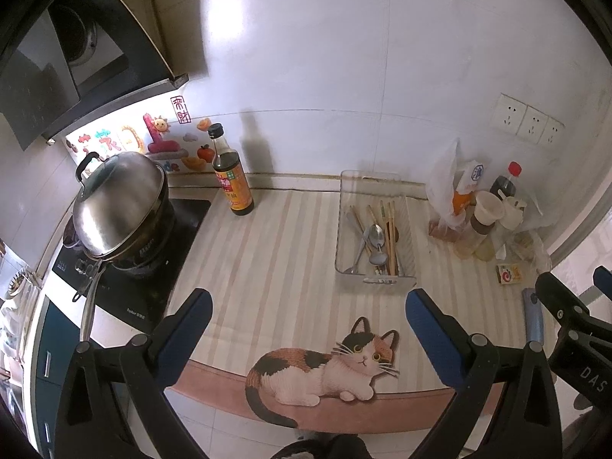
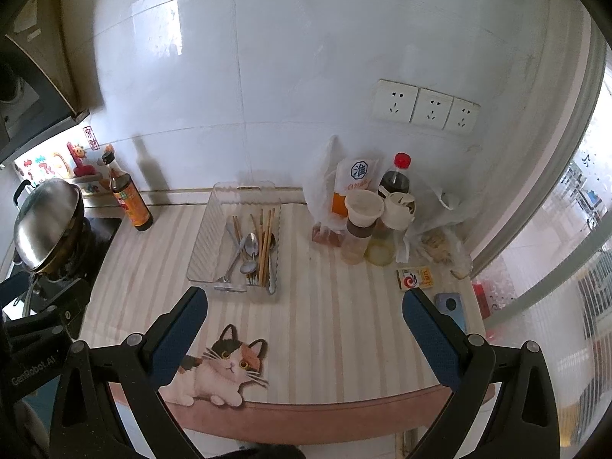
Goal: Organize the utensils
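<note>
Currently both grippers hang above the near edge of the desk (image 1: 290,237), which wears a striped mat (image 2: 344,325) with a printed cat (image 1: 325,371) at its near edge. The left gripper (image 1: 308,313) has its fingers (image 1: 191,325) spread wide with nothing between them; the right gripper (image 2: 304,311) is likewise released and holds nothing, its fingers (image 2: 428,329) framing bare mat.

A clear tray (image 1: 346,206) lies on the mat toward the far side, its long axis running near to far. Inside it, gathered toward the right half, lie the utensils: spoons (image 1: 375,235) with their bowls mid-tray and wooden chopsticks (image 1: 390,229) lying lengthwise just beside and partly over them. The tray's left half looks bare in the right wrist view.

Left of the tray, well apart, a dark sauce bottle (image 1: 229,176) stands upright near the wall. Further left a pan under a steel lid (image 1: 118,206) sits on a black cooktop (image 1: 126,290).

Right of the tray stands a cluster: a plastic bag (image 2: 325,179), a red-capped bottle (image 2: 397,176), and jars topped with white cups (image 2: 363,206). Nearer lie a small box (image 2: 415,277) and a blue phone (image 2: 451,308). Three wall sockets (image 2: 424,105) sit above the cluster.
</note>
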The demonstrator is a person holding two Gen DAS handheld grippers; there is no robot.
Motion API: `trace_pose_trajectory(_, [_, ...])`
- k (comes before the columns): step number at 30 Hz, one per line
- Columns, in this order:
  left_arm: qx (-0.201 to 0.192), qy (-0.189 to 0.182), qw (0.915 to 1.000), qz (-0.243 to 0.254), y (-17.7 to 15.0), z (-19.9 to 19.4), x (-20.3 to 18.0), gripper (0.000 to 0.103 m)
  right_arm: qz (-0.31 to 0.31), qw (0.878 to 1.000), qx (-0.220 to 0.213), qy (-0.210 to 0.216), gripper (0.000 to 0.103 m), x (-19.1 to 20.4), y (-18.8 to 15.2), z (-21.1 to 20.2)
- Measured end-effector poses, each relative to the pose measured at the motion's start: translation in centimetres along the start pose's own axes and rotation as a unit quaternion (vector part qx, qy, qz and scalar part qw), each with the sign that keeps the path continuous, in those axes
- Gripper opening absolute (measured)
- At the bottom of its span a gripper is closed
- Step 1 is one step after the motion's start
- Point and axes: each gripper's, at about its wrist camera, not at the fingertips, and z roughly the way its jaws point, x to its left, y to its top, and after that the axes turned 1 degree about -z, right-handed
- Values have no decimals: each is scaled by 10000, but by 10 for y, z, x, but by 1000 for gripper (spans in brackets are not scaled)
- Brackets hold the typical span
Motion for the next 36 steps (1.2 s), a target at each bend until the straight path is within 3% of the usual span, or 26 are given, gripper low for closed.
trace_pose_trajectory(36, [-29,-51,10000,57,-2,-3,-5,103,-6,10000,9,3,103,-2,-1,-1])
